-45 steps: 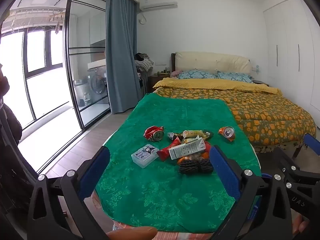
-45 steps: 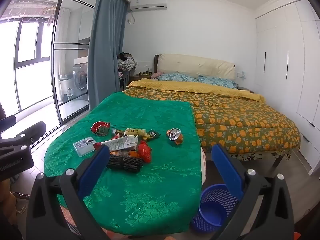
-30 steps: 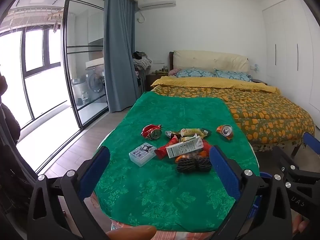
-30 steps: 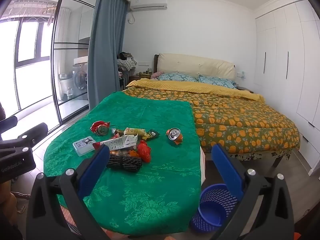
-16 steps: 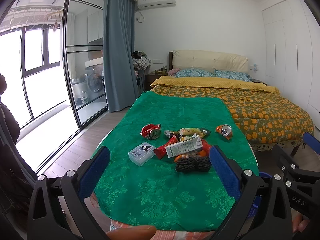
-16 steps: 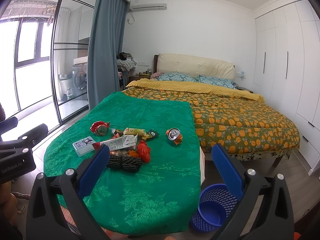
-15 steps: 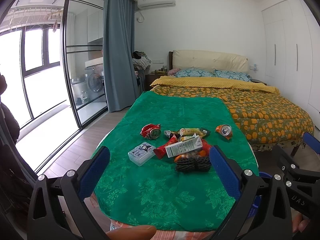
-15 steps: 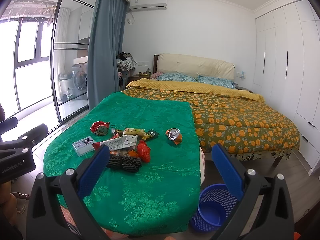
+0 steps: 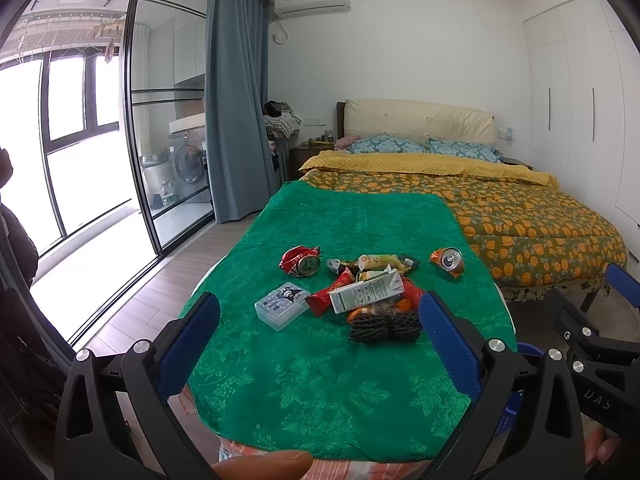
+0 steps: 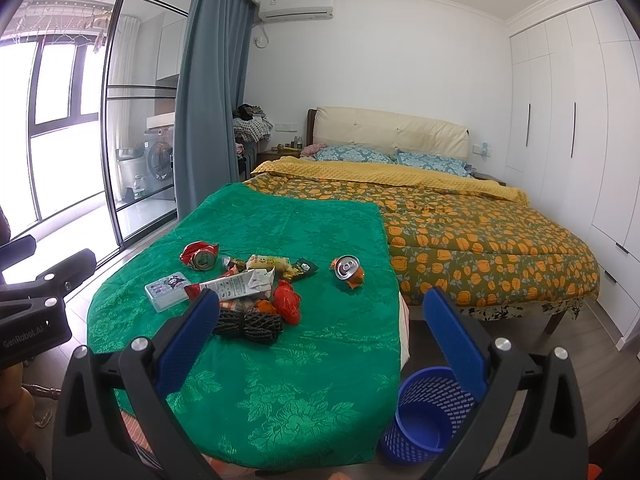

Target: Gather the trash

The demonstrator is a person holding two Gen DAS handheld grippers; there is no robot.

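Note:
Trash lies on a table under a green cloth (image 9: 320,376): a crushed red can (image 9: 300,262), a crushed orange can (image 9: 448,261), a white carton (image 9: 366,292), snack wrappers (image 9: 380,262) and a dark rope bundle (image 9: 384,326). The same pile shows in the right wrist view, with the carton (image 10: 240,284) and the orange can (image 10: 347,271). A blue mesh bin (image 10: 428,412) stands on the floor right of the table. My left gripper (image 9: 318,344) is open and empty, short of the pile. My right gripper (image 10: 320,336) is open and empty too.
A clear plastic card box (image 9: 282,305) lies left of the pile. A bed with an orange-patterned quilt (image 10: 480,236) stands behind and right of the table. Glass sliding doors (image 9: 100,160) are on the left, white wardrobes (image 10: 560,140) on the right.
Both grippers have pulled back and risen very slightly; the trash pile sits a touch higher in view. Nothing on the table has moved.

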